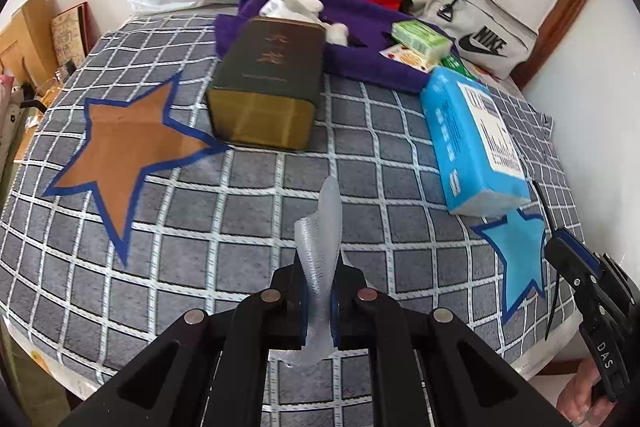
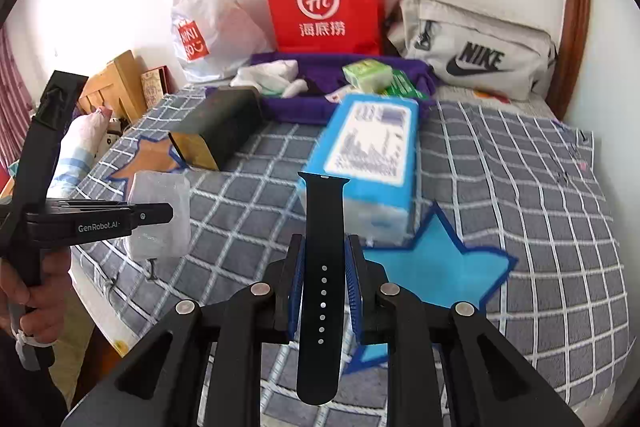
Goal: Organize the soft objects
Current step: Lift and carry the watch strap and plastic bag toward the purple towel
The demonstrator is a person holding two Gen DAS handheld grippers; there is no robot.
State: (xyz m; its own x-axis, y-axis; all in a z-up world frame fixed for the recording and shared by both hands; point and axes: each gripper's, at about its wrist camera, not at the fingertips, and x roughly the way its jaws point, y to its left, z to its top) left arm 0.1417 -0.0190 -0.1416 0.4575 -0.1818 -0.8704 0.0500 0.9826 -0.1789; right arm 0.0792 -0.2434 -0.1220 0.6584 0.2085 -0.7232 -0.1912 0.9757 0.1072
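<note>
Above bed's near edge, L gripper (image 1: 316, 291) pinches clear strap (image 1: 322, 251), R gripper (image 2: 324, 287) clamps black strap (image 2: 323, 267), both lengthwise along fingers; blue star (image 2: 436, 267) nearer R, orange star (image 1: 128, 143) nearer L.

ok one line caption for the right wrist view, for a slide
Right claw shut on a black watch strap above the blue star on the checked blanket, blue tissue pack just behind.

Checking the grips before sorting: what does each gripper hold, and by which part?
Left gripper pinches a clear soft case by one edge. Right gripper clamps a black watch strap across its holed middle.
</note>
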